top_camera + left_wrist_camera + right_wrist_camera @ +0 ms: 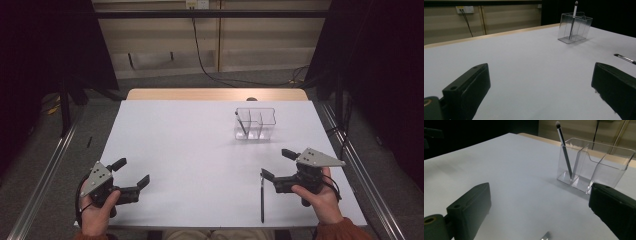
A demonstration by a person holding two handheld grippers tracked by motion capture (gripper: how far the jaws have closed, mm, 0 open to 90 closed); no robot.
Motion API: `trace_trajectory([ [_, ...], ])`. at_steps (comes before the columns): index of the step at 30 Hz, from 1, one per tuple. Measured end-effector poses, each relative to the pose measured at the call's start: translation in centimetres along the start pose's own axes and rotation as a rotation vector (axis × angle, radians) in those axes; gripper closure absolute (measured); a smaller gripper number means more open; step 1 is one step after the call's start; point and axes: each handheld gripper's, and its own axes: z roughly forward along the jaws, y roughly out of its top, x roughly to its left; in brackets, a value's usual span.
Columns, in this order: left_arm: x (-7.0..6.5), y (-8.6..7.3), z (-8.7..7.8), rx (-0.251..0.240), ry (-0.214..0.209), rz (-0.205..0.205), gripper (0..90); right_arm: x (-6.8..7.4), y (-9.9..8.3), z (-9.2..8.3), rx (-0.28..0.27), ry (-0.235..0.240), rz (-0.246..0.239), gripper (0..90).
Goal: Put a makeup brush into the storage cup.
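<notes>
A clear plastic organizer [256, 124] with several compartments stands on the white table [190, 145], right of centre. A thin makeup brush [241, 125] leans upright in its left compartment, bristles up. A second dark brush [262, 197] lies flat near the front edge, just left of my right gripper [275, 163], which is open and holds nothing. My left gripper [133, 172] is open and empty at the front left. The left gripper view shows the organizer [575, 28], its brush [573, 20] and the lying brush [625, 58]. In the right gripper view the organizer [596, 167] and standing brush [564, 147] are close ahead.
The table's far edge is a wooden strip [215, 94]. Metal rails [47, 165] run along the floor on both sides of the table. A black cable [200, 55] hangs down the back wall.
</notes>
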Motion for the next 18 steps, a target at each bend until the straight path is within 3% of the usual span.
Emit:
trace_trajectory([
  [8, 0.0, 0.07, 0.23, 0.0, -0.01, 0.002, 2.2, 0.08, 0.5, 0.49, 0.046, 0.005, -0.017, 4.3],
  [11, 0.02, 0.08, 0.35, 0.001, -0.011, 0.001, 2.2, 0.15, 0.23, 0.6, 0.126, 0.011, -0.018, 5.0],
  [18, -0.05, 0.15, 0.51, 0.003, -0.014, 0.005, 2.2, 0.37, -0.15, 0.74, 0.256, 0.034, -0.013, 7.1],
])
